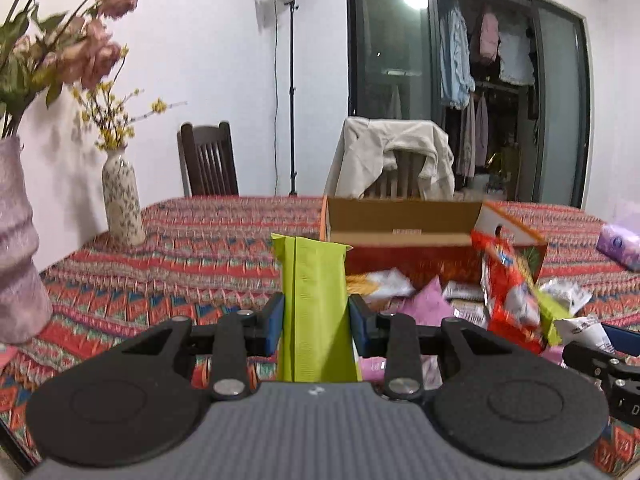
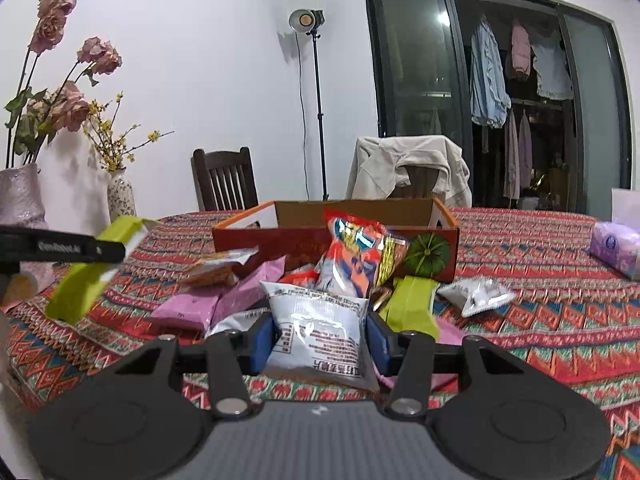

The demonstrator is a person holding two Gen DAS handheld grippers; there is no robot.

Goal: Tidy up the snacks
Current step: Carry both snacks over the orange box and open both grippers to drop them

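Note:
My left gripper point(image 1: 316, 314) is shut on a lime-green snack packet point(image 1: 310, 268), held upright above the patterned tablecloth; the right wrist view shows that packet point(image 2: 80, 292) at the left, lifted off the table. In my right gripper point(image 2: 320, 340), shut, sits a silver-white snack packet point(image 2: 316, 316) with printed text. Beyond both stands an open cardboard box point(image 2: 336, 240) with red sides point(image 1: 404, 216). A red packet point(image 2: 352, 256) leans on its front wall. Pink packets point(image 2: 192, 308), an orange one point(image 2: 216, 268), a second green one point(image 2: 412, 304) and a small silver one point(image 2: 480, 296) lie in front of the box.
Two vases with flowers point(image 1: 120, 200) point(image 1: 16, 248) stand at the table's left side. A purple tissue pack point(image 2: 616, 248) lies at the right. Behind the table are a dark wooden chair point(image 1: 208, 160) and a chair draped with a beige jacket point(image 1: 392, 156).

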